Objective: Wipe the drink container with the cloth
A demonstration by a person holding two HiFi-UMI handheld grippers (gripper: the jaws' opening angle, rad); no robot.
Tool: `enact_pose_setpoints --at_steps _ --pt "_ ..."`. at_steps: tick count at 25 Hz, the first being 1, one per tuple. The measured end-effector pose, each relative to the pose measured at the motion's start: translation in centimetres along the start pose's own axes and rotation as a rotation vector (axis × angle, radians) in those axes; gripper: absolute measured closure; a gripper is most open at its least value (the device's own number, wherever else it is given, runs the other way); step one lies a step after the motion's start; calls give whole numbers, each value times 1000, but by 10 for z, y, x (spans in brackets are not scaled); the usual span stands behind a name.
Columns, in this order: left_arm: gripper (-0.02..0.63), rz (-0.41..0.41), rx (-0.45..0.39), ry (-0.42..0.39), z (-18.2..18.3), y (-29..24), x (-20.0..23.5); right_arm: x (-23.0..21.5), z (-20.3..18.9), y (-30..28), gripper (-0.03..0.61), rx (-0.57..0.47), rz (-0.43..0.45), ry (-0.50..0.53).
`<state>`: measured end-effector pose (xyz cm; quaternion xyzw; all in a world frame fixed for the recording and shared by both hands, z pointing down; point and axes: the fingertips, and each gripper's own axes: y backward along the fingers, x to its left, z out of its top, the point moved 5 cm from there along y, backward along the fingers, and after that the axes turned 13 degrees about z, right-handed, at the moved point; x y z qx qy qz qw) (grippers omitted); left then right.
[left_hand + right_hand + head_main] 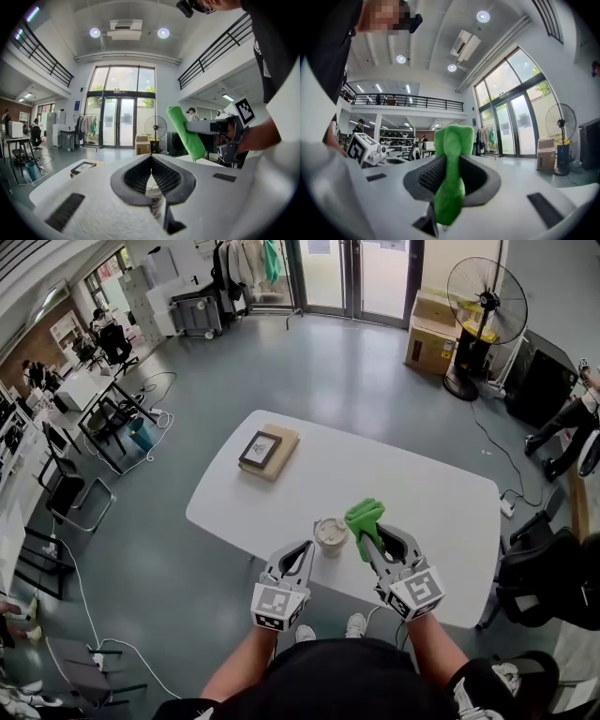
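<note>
A pale lidded drink cup (330,534) stands upright near the front edge of the white table (422,493). My left gripper (306,547) is just left of the cup, its jaws meeting at the tips with nothing held. In the left gripper view (151,158) part of the cup (156,200) shows through the gap under the shut tips. My right gripper (368,530) is shut on a rolled green cloth (364,516), held up just right of the cup. The cloth (450,180) fills the right gripper's jaws and hides the tips; it also shows in the left gripper view (186,133).
A framed picture (260,449) lies on a tan board (278,461) at the table's far left. A standing fan (486,306) and cardboard boxes (431,329) are beyond the table. A dark chair (544,573) stands at the table's right end.
</note>
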<state>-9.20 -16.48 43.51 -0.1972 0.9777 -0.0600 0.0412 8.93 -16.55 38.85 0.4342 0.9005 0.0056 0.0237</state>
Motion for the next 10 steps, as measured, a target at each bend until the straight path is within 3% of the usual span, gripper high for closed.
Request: enact_pose_setpoints --at_steps 10 --pt "600 19 -1 -13 1 -3 0 0 3 -3 488 30 -26 114"
